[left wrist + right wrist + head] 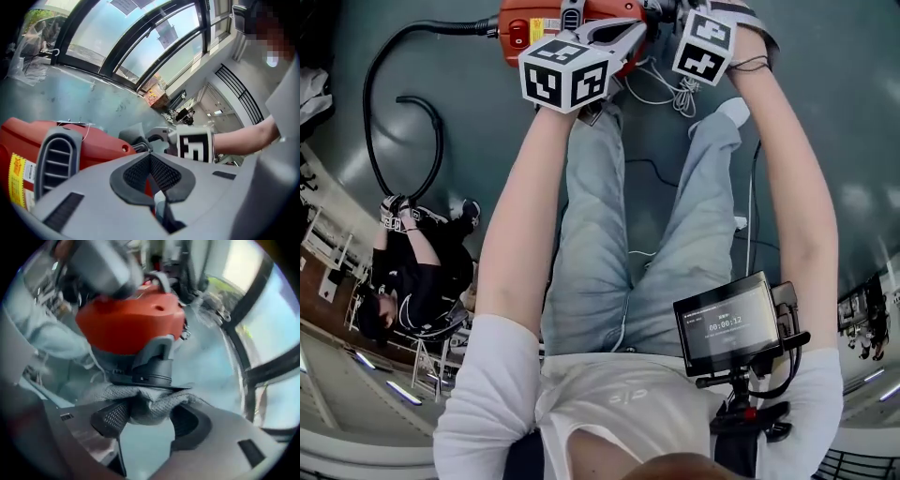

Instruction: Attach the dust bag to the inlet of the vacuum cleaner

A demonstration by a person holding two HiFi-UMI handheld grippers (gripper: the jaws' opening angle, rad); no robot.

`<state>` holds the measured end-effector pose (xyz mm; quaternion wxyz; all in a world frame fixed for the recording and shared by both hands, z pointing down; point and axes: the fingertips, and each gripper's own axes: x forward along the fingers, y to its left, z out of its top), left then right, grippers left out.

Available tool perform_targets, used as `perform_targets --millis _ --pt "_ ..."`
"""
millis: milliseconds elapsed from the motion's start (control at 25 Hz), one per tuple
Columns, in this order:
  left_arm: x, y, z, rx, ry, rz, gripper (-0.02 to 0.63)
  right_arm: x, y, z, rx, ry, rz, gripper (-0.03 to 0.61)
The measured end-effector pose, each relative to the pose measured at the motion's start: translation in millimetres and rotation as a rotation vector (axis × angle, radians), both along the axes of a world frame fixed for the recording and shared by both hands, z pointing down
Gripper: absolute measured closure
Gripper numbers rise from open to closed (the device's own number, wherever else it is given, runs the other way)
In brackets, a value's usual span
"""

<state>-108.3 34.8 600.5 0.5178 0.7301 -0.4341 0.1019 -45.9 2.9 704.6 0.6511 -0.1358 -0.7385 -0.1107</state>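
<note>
The red vacuum cleaner (534, 28) lies on the floor at the top of the head view, and both grippers reach onto it. In the right gripper view its red body (131, 319) ends in a black inlet collar (152, 369). The grey mesh dust bag (150, 404) hangs bunched just under that collar. My right gripper (147, 416) is shut on the bag's fabric, a pad on each side. My left gripper (150, 164) has its pads together on a thin red edge of the vacuum cleaner (93, 145). The right gripper's marker cube (196, 146) shows beyond it.
A black hose (394, 103) loops over the floor at the left. A white cable (670, 89) lies by the vacuum, near the person's legs (600, 234). Another person (417, 272) sits at the left. A small monitor (729, 323) hangs at the wearer's right side.
</note>
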Motion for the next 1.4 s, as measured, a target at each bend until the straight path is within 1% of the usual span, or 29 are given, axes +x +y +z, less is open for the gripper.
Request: perform_targets --millis 40,80,120,160,200,240,280,320,360,400,440,520,560,600,640,680,800,840,880,920,960,1080,1120,1160,1200,1240,1320,1360,1400 --pt "0.2 -0.1 0.7 -0.001 -0.001 -0.002 0.609 -0.1 0.6 5.1 0.106 -0.003 -0.095 0.325" --pt "0.8 -0.3 0.6 -0.002 -0.002 -0.003 0.609 0.2 1.6 8.6 0.147 -0.019 -0.138 0.324" --pt "1.8 -0.4 -0.1 -0.002 -0.002 -0.005 0.609 0.9 2.9 10.2 0.109 -0.047 -0.127 0.324" --pt "3.5 -0.3 -1.4 -0.001 -0.001 -0.006 0.609 2.3 3.9 9.8 0.007 -0.074 -0.077 0.325" --pt "6.1 0.3 -3.0 0.001 0.003 -0.007 0.609 4.9 3.2 7.1 -0.122 -0.081 -0.007 0.325" --pt "8.6 0.8 -4.6 0.002 0.007 -0.007 0.609 7.6 0.3 2.1 -0.245 -0.061 0.063 0.325" --pt "10.2 0.8 -5.8 0.004 0.010 -0.007 0.609 7.6 -2.2 -4.8 -0.344 -0.026 0.120 0.325" --pt "10.3 0.4 -6.3 0.006 0.011 -0.008 0.609 4.1 -1.9 -11.2 -0.414 0.007 0.150 0.325" --pt "9.1 0.3 -6.0 0.007 0.011 -0.011 0.609 0.9 0.1 -13.6 -0.432 0.033 0.147 0.324" --pt "7.3 1.4 -4.8 0.006 0.011 -0.015 0.609 1.1 1.8 -10.7 -0.387 0.052 0.109 0.324" --pt "5.8 3.6 -2.9 0.003 0.012 -0.019 0.609 3.6 3.5 -4.2 -0.289 0.057 0.041 0.325" --pt "4.5 7.2 2.1 -0.006 0.014 -0.025 0.609 6.3 7.1 9.6 -0.034 0.020 -0.116 0.316" --pt "4.4 8.0 4.3 -0.010 0.013 -0.027 0.609 6.7 8.1 14.8 0.073 -0.006 -0.166 0.313" --pt "4.6 8.7 5.5 -0.013 0.012 -0.029 0.609 7.9 9.2 18.5 0.135 -0.026 -0.184 0.313" --pt "5.3 9.9 5.9 -0.016 0.012 -0.029 0.609 9.8 11.3 21.0 0.130 -0.034 -0.167 0.313" --pt "6.4 11.3 5.6 -0.018 0.015 -0.029 0.609 11.6 14.5 21.6 0.056 -0.027 -0.112 0.313" --pt "8.1 15.2 2.4 -0.019 0.023 -0.029 0.609 5.3 21.5 4.3 -0.335 0.039 0.150 0.313" --pt "7.9 16.0 1.5 -0.017 0.022 -0.030 0.609 2.3 22.1 -2.1 -0.423 0.060 0.212 0.313" --pt "7.3 16.7 1.1 -0.016 0.019 -0.031 0.609 2.3 22.2 -4.5 -0.449 0.074 0.239 0.313" --pt "7.0 17.8 1.1 -0.015 0.018 -0.032 0.609 6.6 22.2 -2.3 -0.405 0.080 0.227 0.313" --pt "7.4 19.4 1.2 -0.016 0.019 -0.030 0.609 12.4 22.6 2.3 -0.300 0.070 0.173 0.313" --pt "10.1 20.4 -0.1 -0.015 0.021 -0.024 0.609 11.7 20.7 11.2 0.156 -0.061 -0.143 0.309" --pt "11.1 19.1 -1.7 -0.014 0.021 -0.026 0.609 10.6 17.6 12.3 0.263 -0.094 -0.215 0.305" --pt "11.6 17.8 -3.7 -0.014 0.021 -0.029 0.609 9.8 15.2 12.9 0.306 -0.122 -0.242 0.302" --pt "11.2 16.8 -6.0 -0.015 0.020 -0.033 0.609 8.7 14.8 13.3 0.274 -0.147 -0.226 0.302" --pt "9.6 16.1 -8.6 -0.015 0.021 -0.040 0.609 7.1 15.9 13.2 0.180 -0.161 -0.177 0.302" --pt "4.4 15.3 -13.9 -0.011 0.024 -0.053 0.609 4.4 19.8 10.8 -0.075 -0.131 -0.060 0.304" --pt "1.2 14.1 -15.9 -0.009 0.026 -0.059 0.609 3.0 21.3 9.1 -0.169 -0.102 -0.026 0.305" --pt "-2.3 11.8 -17.0 -0.007 0.028 -0.064 0.609 1.4 22.2 7.4 -0.226 -0.073 -0.014 0.304"
